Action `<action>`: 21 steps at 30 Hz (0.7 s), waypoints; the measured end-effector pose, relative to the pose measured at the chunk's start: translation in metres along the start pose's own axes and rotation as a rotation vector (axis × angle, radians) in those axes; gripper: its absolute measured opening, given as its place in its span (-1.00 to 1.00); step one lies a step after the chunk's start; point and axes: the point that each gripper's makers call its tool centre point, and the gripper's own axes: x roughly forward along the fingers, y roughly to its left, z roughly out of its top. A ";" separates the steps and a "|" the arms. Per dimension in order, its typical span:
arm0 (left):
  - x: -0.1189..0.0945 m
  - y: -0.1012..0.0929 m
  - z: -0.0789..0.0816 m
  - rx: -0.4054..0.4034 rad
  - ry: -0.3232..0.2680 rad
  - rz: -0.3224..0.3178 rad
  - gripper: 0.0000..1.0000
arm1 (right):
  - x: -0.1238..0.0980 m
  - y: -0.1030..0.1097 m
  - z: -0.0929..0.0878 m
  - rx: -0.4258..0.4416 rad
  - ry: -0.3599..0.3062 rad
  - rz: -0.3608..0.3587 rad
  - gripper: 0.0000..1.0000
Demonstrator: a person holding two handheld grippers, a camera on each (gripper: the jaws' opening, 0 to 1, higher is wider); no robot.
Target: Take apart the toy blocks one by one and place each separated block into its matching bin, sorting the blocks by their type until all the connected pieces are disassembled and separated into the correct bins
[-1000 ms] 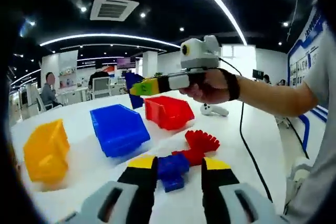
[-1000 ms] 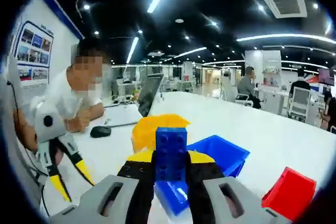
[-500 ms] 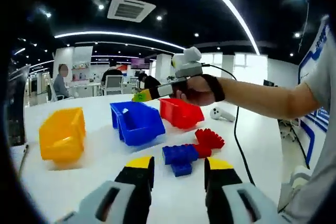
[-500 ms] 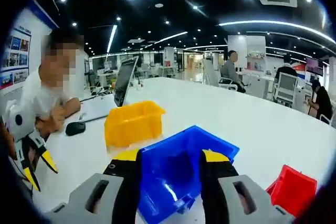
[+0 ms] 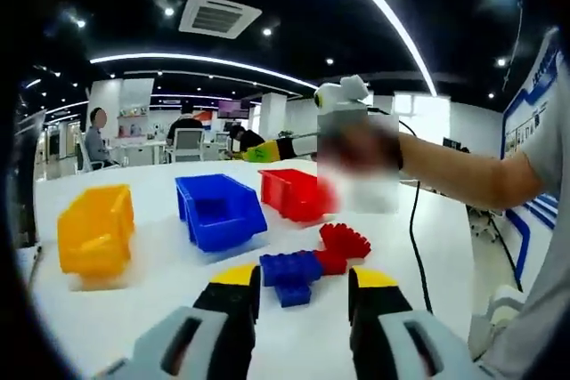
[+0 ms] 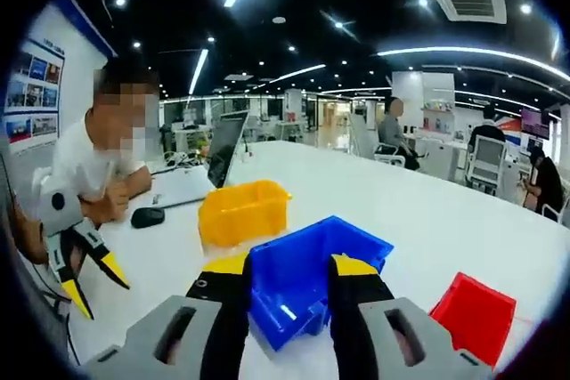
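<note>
Left gripper view: your left gripper [image 5: 294, 287] is spread wide and empty above the white table [image 5: 160, 309], with the joined blocks [image 5: 307, 264] just ahead; the right gripper [image 5: 294, 144] is blurred. Right gripper view: your right gripper [image 6: 285, 273] gapes empty before the blue bin [image 6: 321, 264], the red bin [image 6: 472, 313] cut off.

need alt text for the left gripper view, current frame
Open left gripper hovers over a white table, its yellow-tipped jaws framing a cluster of joined blue and red toy blocks. Beyond stand a yellow bin, a blue bin and a red bin. The person's other hand holds the right gripper, motion-blurred, above the red bin.
</note>
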 end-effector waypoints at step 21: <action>0.065 -0.015 0.032 0.019 -0.006 -0.064 -0.22 | -0.136 0.053 -0.141 0.075 0.153 -0.045 -0.22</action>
